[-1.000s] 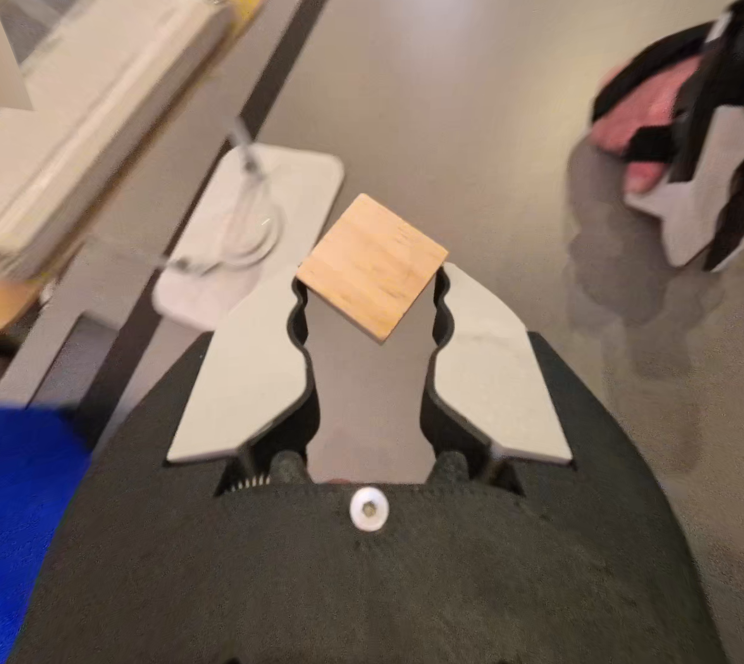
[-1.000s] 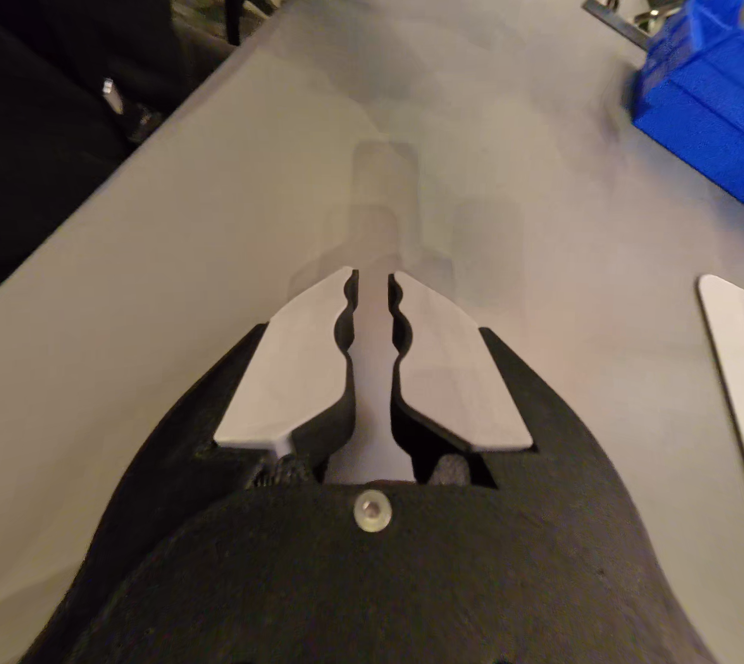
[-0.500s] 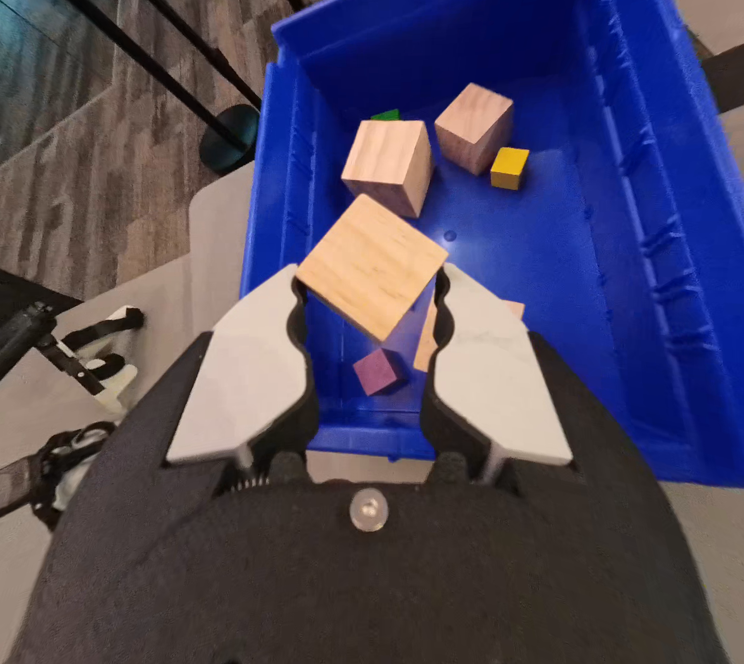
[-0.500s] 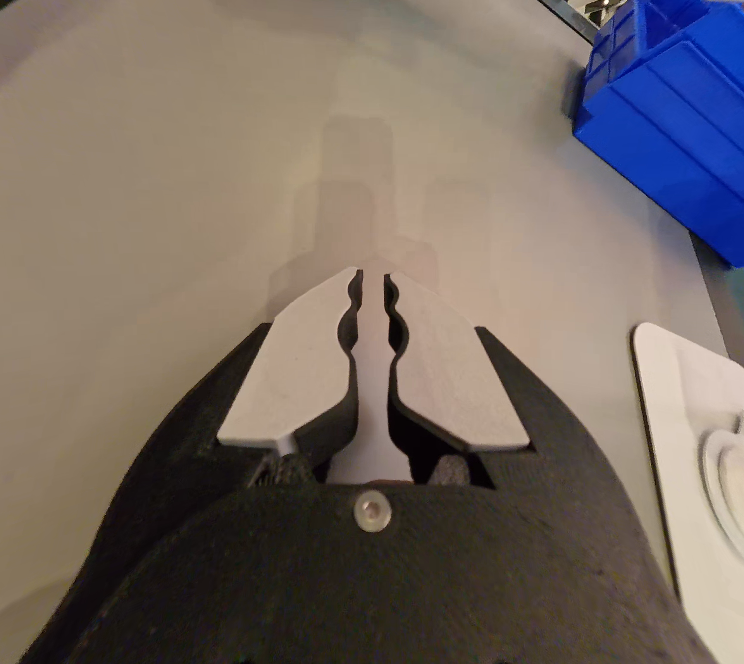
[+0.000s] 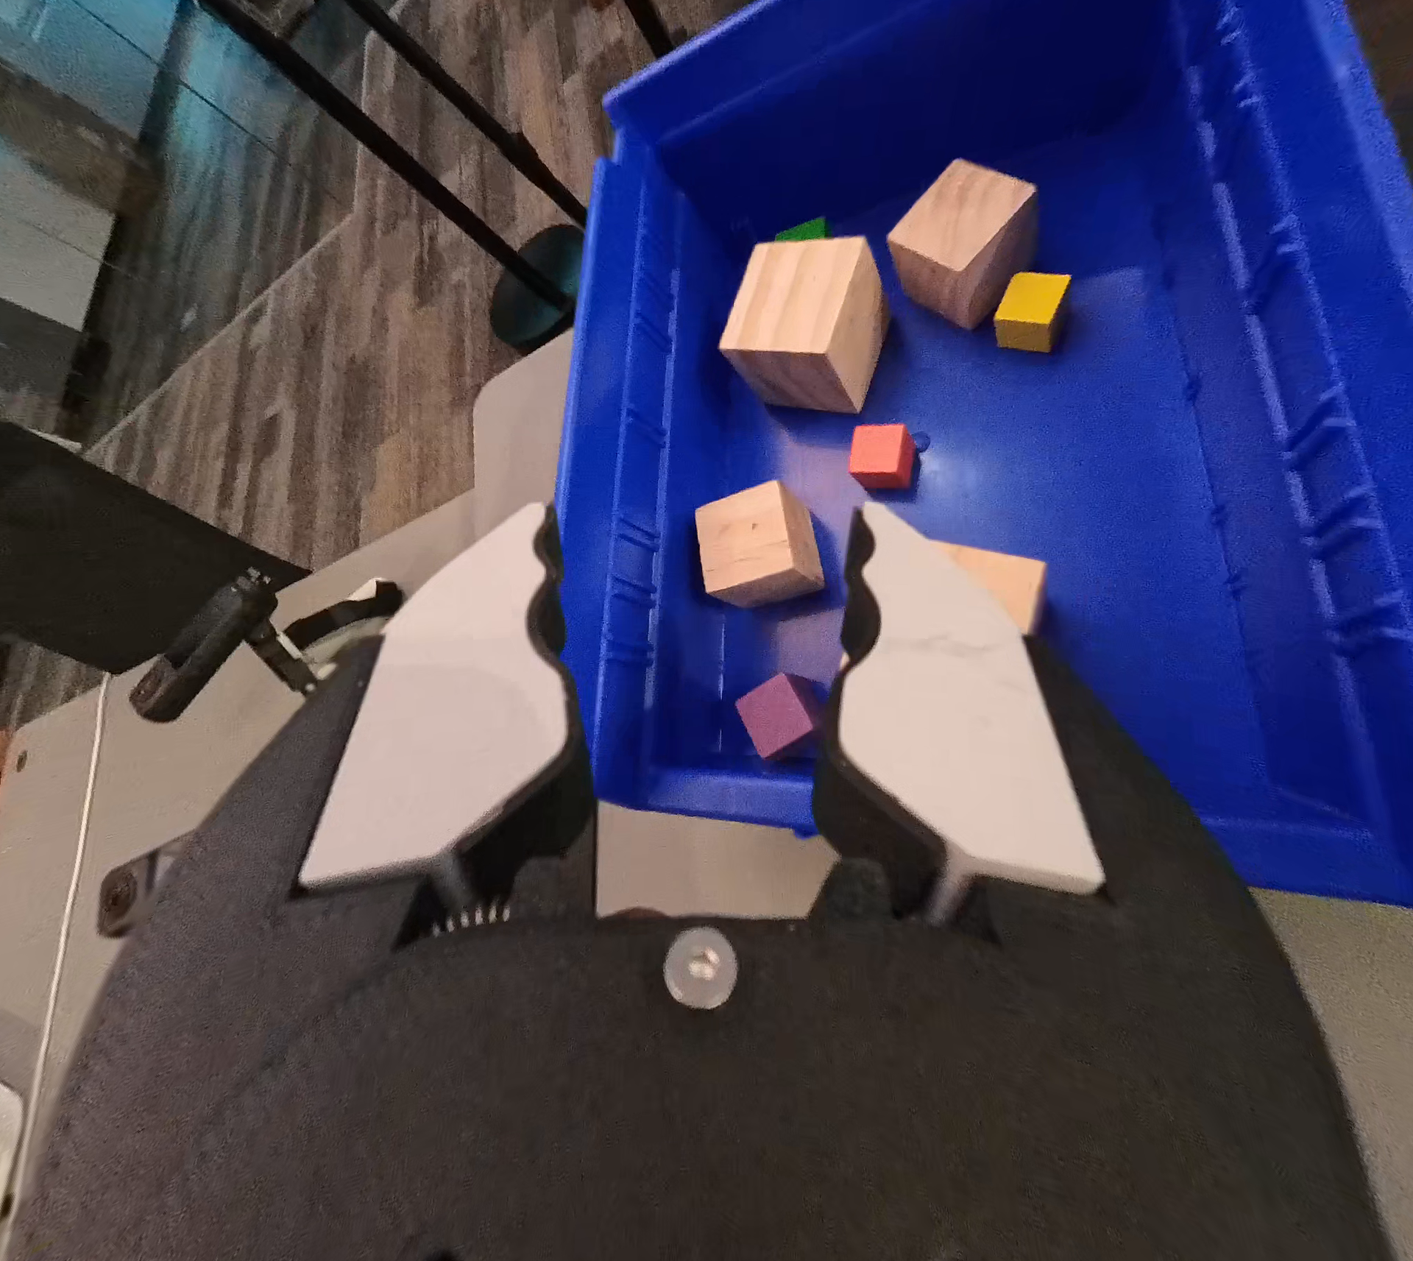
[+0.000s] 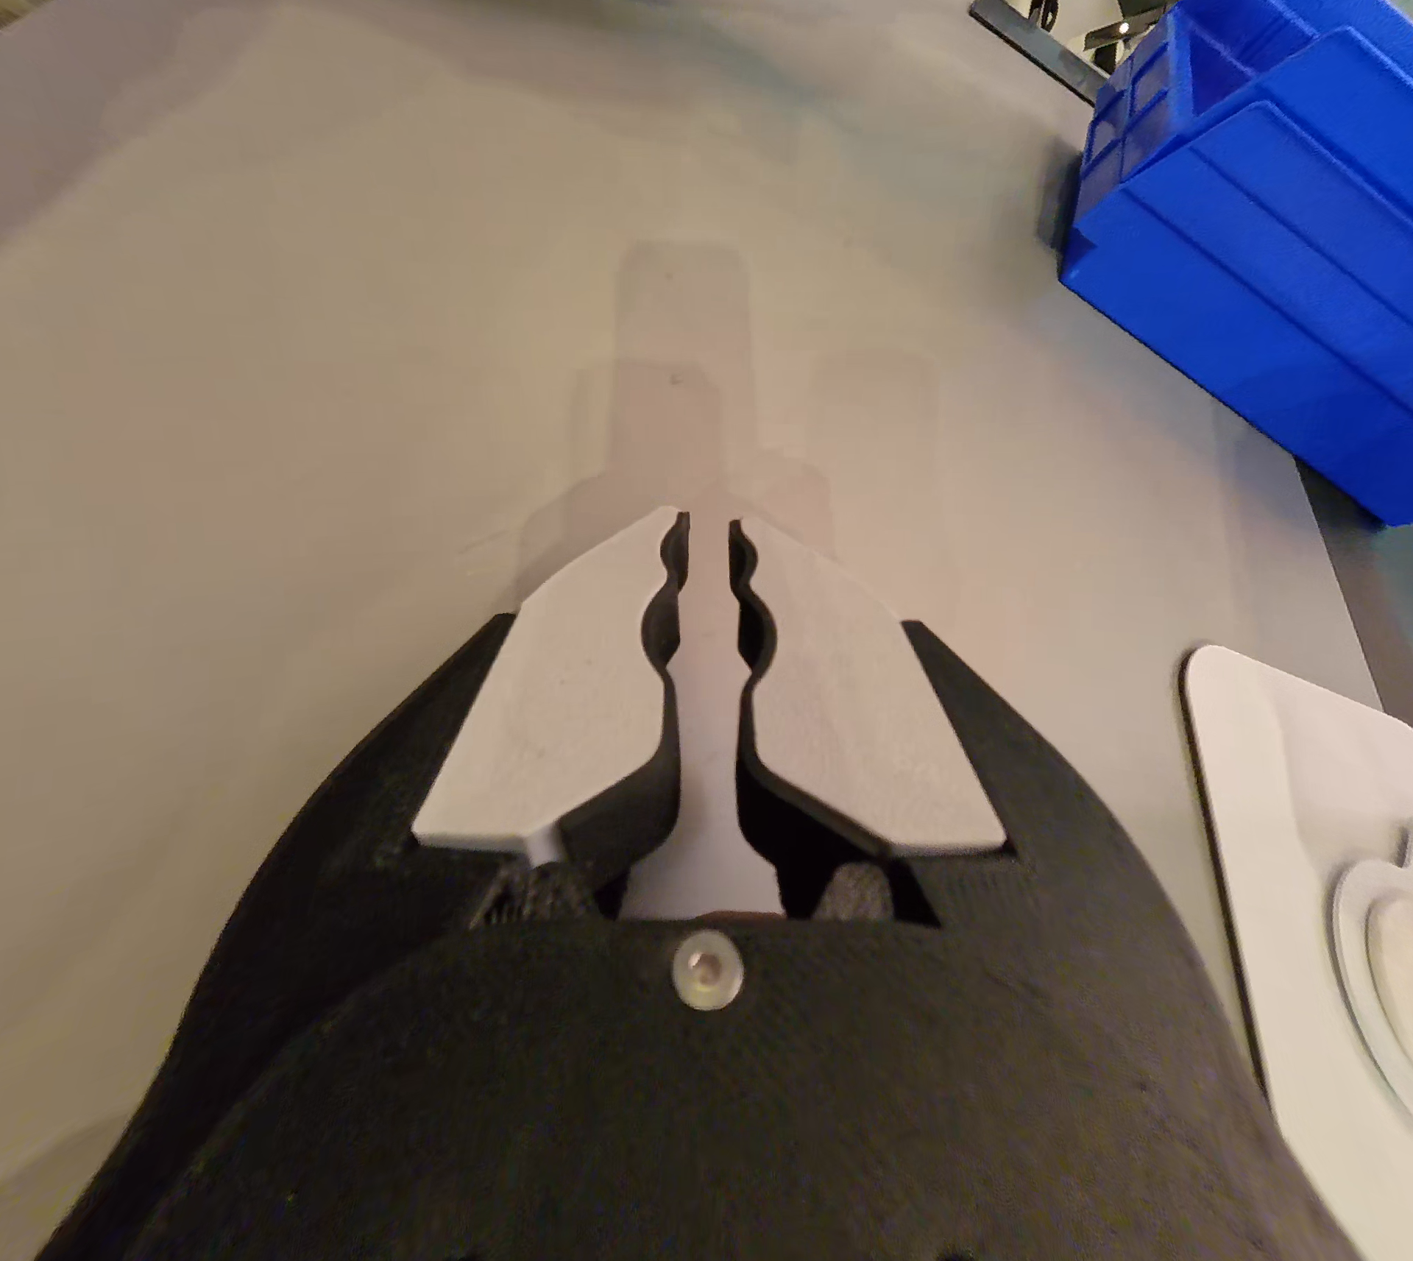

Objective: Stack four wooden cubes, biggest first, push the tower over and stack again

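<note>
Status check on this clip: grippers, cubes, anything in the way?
Left gripper open, empty, above blue bin. Right gripper nearly shut, empty, over bare table. Wooden cubes loose in bin; no stack. Nothing blocking.

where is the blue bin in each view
Left wrist view: the blue bin fills the upper right, open side to the camera, cubes inside, just beyond the left gripper.
Right wrist view: the same bin sits at the right edge, seen from outside.
Shared landmark: the grey table it rests on.

The left gripper [image 5: 700, 521] was wide open and empty, and the right gripper [image 6: 709, 519] was almost closed.
</note>
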`<state>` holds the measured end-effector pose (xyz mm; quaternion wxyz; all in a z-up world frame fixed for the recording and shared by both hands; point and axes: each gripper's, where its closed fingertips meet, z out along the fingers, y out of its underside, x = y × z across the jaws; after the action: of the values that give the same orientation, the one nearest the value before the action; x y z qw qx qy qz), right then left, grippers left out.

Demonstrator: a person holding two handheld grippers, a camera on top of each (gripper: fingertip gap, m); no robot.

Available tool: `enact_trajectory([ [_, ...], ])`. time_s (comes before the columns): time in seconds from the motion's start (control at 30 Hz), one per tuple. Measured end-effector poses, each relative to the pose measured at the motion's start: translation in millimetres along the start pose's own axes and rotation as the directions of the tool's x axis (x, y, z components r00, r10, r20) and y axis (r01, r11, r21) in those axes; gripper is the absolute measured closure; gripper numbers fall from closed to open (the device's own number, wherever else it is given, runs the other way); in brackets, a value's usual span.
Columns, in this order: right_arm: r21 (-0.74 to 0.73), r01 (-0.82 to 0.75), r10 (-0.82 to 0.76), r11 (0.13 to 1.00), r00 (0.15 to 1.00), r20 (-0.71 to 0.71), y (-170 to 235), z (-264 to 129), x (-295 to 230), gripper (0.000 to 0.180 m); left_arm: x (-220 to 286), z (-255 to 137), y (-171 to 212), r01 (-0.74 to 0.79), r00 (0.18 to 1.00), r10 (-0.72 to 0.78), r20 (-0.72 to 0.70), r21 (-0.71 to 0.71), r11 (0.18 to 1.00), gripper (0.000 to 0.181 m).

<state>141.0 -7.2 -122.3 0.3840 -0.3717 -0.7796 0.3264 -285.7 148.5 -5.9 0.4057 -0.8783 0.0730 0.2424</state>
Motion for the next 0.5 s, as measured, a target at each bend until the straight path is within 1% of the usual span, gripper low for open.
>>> enact_trajectory([
  [0.03,-0.002,-0.001,0.001,1.0,1.0,-0.006,0,0,1,0.17,1,-4,-5,-0.014,1.0,0.013,0.014,0.033,0.999,0.116],
  [0.07,-0.006,-0.001,0.001,1.0,1.0,-0.011,1,1,3,0.17,4,-6,-7,-0.038,0.999,0.037,0.007,0.058,0.998,0.127],
  [0.1,-0.008,-0.001,0.001,1.0,1.0,-0.016,1,3,4,0.17,8,-8,-9,-0.042,0.999,0.043,-0.009,0.078,0.996,0.131],
  [0.17,-0.01,-0.005,0.005,1.0,1.0,-0.029,1,5,8,0.17,12,-12,-14,-0.007,0.999,0.013,-0.05,0.119,0.993,0.132],
  [0.23,-0.008,-0.014,0.014,1.0,0.999,-0.043,0,9,14,0.17,1,-15,-12,0.011,1.0,-0.008,-0.023,0.115,0.993,0.135],
  [0.3,-0.008,-0.019,0.019,1.0,0.999,-0.046,-1,13,18,0.17,-7,-12,-9,0.018,1.0,-0.015,-0.025,0.131,0.991,0.146],
  [0.37,-0.015,-0.014,0.013,1.0,0.999,-0.041,-3,19,20,0.17,-12,-4,-4,0.033,0.999,-0.029,-0.032,0.127,0.991,0.151],
  [0.4,-0.019,-0.008,0.007,1.0,0.999,-0.038,-4,22,20,0.17,-10,-1,0,0.028,0.999,-0.023,-0.042,0.106,0.994,0.162],
  [0.43,-0.021,-0.004,0.003,1.0,0.999,-0.037,-5,24,21,0.171,-7,-1,1,0.016,0.998,-0.009,-0.064,0.103,0.995,0.18],
  [0.5,-0.023,-0.011,0.01,1.0,0.999,-0.043,-6,29,26,0.172,-4,1,0,-0.012,0.999,0.016,-0.04,0.107,0.994,0.181],
])
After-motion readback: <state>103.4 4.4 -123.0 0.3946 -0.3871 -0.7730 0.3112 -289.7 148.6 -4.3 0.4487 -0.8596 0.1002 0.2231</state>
